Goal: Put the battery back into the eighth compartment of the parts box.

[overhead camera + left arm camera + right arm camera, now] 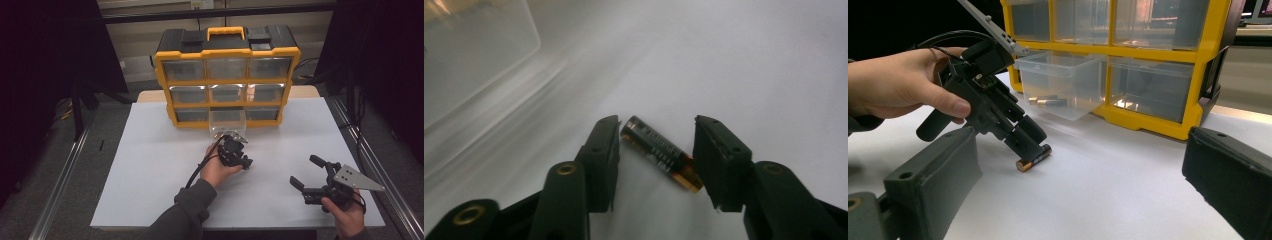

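Note:
A black and copper battery (661, 152) lies slantwise on the white table top (150, 165), also seen as the battery (1033, 157) in the right gripper view. My left gripper (656, 125) points down over it with a jaw on each side. A narrow gap shows by the left pad (606, 150), so the pads do not clamp it. In the high view the left gripper (242, 162) sits just before the pulled-out clear drawer (227, 122). My right gripper (303, 171) stands wide open at the near right, with nothing between its jaws.
A yellow and black drawer cabinet (227, 75) stands at the back of the table. Its bottom middle drawer (1063, 85) is pulled out and holds a couple of batteries (1045, 101). The left gripper's cable (200, 167) trails toward the person's sleeve.

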Tool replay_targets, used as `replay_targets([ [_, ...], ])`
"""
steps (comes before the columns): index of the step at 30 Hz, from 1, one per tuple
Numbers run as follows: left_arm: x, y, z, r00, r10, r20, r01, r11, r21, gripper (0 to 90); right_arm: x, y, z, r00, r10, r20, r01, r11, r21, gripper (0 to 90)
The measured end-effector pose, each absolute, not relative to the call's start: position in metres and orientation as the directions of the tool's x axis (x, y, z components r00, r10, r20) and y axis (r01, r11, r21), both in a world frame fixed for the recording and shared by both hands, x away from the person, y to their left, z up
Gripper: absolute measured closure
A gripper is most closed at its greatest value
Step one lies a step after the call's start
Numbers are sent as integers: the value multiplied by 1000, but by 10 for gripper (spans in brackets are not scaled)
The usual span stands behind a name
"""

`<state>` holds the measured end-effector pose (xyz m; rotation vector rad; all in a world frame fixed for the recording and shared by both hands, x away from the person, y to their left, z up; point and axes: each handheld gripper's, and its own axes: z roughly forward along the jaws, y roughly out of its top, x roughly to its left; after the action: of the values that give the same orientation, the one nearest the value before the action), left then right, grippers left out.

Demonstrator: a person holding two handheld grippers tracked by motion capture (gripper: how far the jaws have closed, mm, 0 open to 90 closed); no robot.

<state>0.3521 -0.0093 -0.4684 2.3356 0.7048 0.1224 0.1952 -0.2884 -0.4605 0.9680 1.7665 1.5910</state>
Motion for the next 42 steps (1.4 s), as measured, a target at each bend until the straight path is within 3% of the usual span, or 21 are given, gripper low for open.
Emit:
replay_targets([
  [4,352,-10,-472,845,524,-105,470,-636,612,611,195,-288,-460,-579,813,56,140,32,990,13],
  [5,352,-9,-472,854,516,-65,445,-660,605,651,195,-288,-460,-579,814,57,140,31,990,13],
  [8,356,-6,-472,843,528,-104,475,-639,606,769,195,-288,-460,-578,814,55,140,32,990,15],
  [12,357,-5,-471,838,535,-109,485,-637,599,773,195,-288,-460,-576,815,54,139,32,990,16],
  [15,361,-2,-469,830,531,-173,517,-614,596,773,196,-288,-461,-575,816,57,142,31,989,16],
  [24,370,13,-443,821,521,-233,540,-577,613,774,195,-289,-460,-576,816,57,141,30,989,16],
  [42,390,25,-389,811,524,-261,546,-519,657,774,196,-289,-461,-573,817,58,141,28,990,15],
])
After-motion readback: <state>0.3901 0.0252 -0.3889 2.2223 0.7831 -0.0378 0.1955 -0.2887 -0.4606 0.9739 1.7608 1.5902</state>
